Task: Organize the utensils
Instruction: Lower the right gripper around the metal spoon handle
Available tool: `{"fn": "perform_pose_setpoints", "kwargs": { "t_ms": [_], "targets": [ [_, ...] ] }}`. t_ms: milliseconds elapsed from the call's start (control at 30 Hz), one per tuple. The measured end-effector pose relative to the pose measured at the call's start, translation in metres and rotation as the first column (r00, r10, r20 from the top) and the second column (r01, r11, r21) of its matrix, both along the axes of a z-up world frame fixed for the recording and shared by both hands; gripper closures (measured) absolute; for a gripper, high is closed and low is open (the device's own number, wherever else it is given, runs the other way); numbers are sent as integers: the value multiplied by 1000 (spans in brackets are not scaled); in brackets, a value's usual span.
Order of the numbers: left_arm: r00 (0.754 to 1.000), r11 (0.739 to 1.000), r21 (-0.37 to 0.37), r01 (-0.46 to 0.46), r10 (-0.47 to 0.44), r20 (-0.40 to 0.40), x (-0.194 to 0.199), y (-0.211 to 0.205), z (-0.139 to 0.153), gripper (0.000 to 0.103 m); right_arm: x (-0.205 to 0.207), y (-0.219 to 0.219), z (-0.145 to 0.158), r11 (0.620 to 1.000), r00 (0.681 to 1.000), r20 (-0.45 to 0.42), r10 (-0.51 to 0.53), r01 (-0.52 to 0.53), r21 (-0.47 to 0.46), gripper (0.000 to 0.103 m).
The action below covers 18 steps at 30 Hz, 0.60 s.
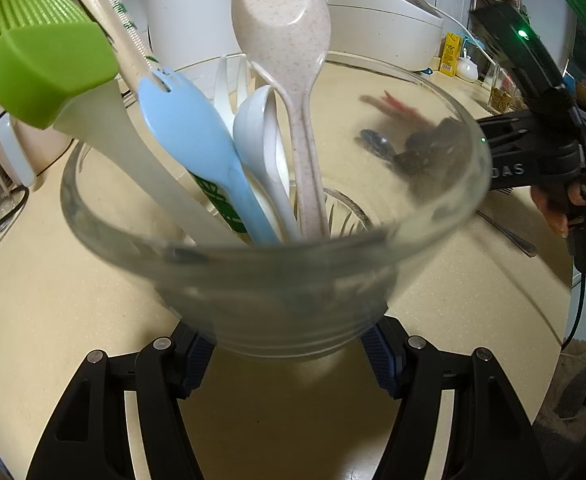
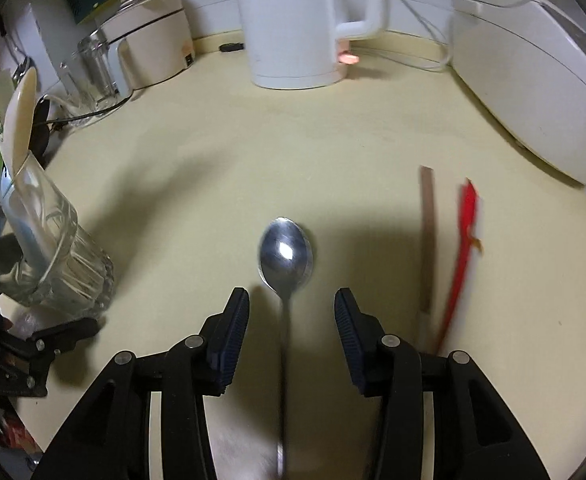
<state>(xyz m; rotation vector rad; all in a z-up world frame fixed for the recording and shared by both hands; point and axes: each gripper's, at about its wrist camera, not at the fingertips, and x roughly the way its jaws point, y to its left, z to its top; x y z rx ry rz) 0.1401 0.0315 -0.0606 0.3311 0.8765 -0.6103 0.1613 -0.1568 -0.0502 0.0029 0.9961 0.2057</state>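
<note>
Left gripper (image 1: 289, 360) clamped on glass (image 1: 277, 240) of utensils. Right gripper (image 2: 291, 336) released, astride steel spoon (image 2: 285, 254), pads clear. Lettering "DAS" legible on its body.

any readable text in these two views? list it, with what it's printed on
"DAS": white letters on the right gripper body; the start is cut off behind the glass.
Green print on the blue utensil: unreadable.
Yellow box label: too small.
White sticker on the right gripper: too small.
Right wrist view: nothing legible.
</note>
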Motion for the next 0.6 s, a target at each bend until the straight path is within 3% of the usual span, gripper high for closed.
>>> {"fn": "perform_pose_setpoints", "kwargs": {
  "t_ms": [167, 367, 600],
  "targets": [
    [1000, 1000, 1, 0, 0, 1, -1, -1, 0, 32, 14, 15, -4, 996, 999, 44, 13, -9, -88, 57],
    [1000, 1000, 1, 0, 0, 1, -1, -1, 0, 32, 20, 18, -5, 997, 998, 70, 5, 1, -78, 54],
    [1000, 1000, 1, 0, 0, 1, 0, 0, 0, 32, 13, 23, -6, 996, 994, 107, 39, -30, -81, 65]
  ]
}}
